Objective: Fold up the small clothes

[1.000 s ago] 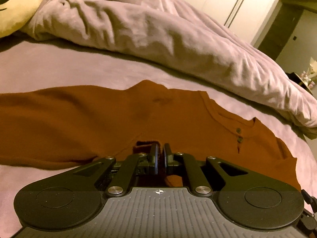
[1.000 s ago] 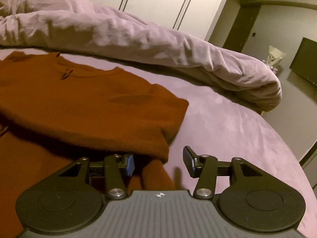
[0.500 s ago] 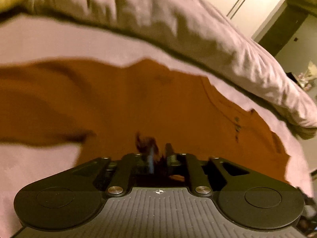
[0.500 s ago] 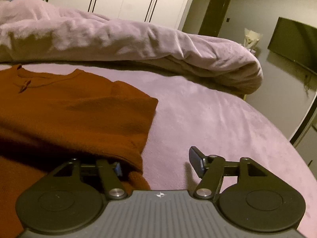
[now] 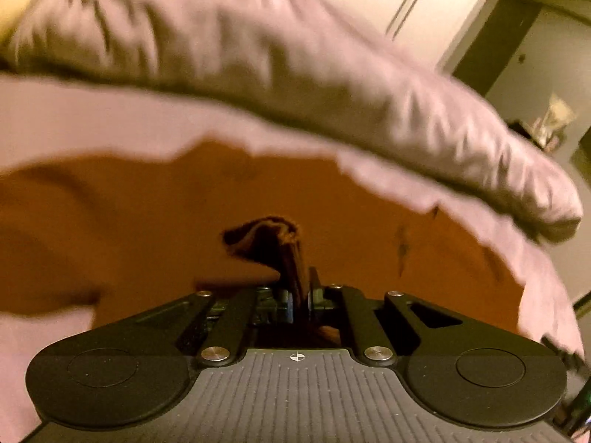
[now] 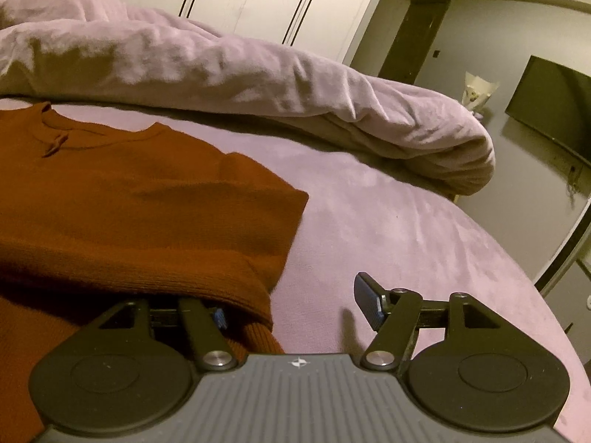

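Observation:
A rust-orange long-sleeved shirt lies on the lilac bed sheet. My left gripper is shut on a bunched cuff or edge of the shirt and holds it lifted above the shirt's body; this view is blurred. In the right wrist view the shirt lies at the left with its side folded over. My right gripper is open; its left finger is tucked under the folded edge and the right fingertip stands over bare sheet.
A bunched lilac duvet runs across the far side of the bed. White wardrobe doors stand behind it. A dark TV hangs on the right wall. The bed edge curves away at the right.
My left gripper has lifted the pinched shirt fabric up and forward over the shirt. My right gripper has shifted slightly right and stayed open at the folded edge.

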### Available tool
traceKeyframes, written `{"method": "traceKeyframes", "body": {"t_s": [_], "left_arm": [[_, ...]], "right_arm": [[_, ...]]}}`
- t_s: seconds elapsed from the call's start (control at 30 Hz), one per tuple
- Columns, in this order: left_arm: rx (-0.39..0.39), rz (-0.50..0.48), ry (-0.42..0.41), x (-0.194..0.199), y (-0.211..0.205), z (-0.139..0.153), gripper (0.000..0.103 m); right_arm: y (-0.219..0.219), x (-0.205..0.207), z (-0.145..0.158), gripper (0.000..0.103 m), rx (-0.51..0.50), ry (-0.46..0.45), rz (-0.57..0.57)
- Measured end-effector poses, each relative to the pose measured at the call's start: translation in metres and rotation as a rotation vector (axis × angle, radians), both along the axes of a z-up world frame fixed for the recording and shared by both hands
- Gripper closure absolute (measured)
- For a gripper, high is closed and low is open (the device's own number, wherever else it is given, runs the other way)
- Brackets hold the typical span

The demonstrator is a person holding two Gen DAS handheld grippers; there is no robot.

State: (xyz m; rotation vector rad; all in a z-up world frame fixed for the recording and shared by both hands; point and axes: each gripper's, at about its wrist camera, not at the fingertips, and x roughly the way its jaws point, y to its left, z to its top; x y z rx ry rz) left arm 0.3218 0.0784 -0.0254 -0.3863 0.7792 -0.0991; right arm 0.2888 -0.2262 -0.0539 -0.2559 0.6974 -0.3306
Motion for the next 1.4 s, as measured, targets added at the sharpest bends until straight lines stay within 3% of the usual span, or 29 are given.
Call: {"method": "traceKeyframes", "body": {"t_s": [0.13,0.23,0.37,0.53,0.67,0.7,0.73,0.83,0.87,0.93,1.03,1.1,1.17,1.23,1.3,1.4], "left_arm": [[0.038,0.051,-0.128,-0.001,0.005,0.032,0.095],[0.051,0.064,-0.175,0.000,0.013,0.036,0.095],[0.192,0.027,-0.065,0.007,0.002,-0.006,0.094],[0.193,0.082,0.046,0.004,0.017,-0.053,0.085],[0.176,0.098,0.054,-0.001,0.027,-0.046,0.080],[0.186,0.120,0.066,-0.002,0.030,-0.040,0.073],[0.192,0.146,0.071,-0.005,0.033,-0.034,0.060],[0.200,0.202,0.007,-0.022,0.040,-0.012,0.043],[0.204,0.198,-0.024,-0.027,0.037,-0.006,0.040],[0.199,0.168,-0.039,-0.030,0.025,-0.001,0.020],[0.225,0.089,0.017,-0.023,-0.003,-0.014,0.019],[0.258,0.056,0.061,-0.016,-0.017,-0.027,0.019],[0.308,0.052,0.092,-0.014,-0.025,-0.040,0.019],[0.362,0.052,0.081,-0.015,-0.029,-0.044,0.014],[0.330,0.054,0.096,-0.013,-0.022,-0.046,0.012],[0.258,0.071,0.104,-0.013,-0.007,-0.038,0.013]], "right_arm": [[-0.002,0.005,0.002,0.037,-0.004,-0.003,0.011],[-0.005,0.001,0.006,0.021,-0.048,-0.049,-0.033],[-0.005,0.004,-0.005,0.014,-0.063,-0.002,-0.039],[-0.017,0.012,-0.010,0.006,-0.016,0.036,-0.067],[-0.020,0.012,-0.006,0.005,0.019,0.054,-0.034],[-0.019,0.009,-0.003,0.005,0.023,0.051,-0.017],[-0.018,0.003,0.001,0.005,0.032,0.047,0.005],[-0.012,-0.022,0.021,0.005,0.068,0.040,0.056],[-0.010,-0.033,0.029,0.005,0.083,0.011,0.069],[-0.004,-0.050,0.045,0.006,0.124,-0.072,0.086],[0.014,-0.049,0.054,0.021,0.215,-0.116,0.158],[0.028,-0.034,0.047,0.049,0.235,-0.089,0.209],[0.034,-0.017,0.034,0.065,0.279,-0.027,0.214],[0.034,-0.007,0.019,0.067,0.298,0.016,0.193],[0.030,-0.004,0.001,0.070,0.280,0.059,0.169],[0.022,-0.009,-0.008,0.070,0.304,0.022,0.182]]}}
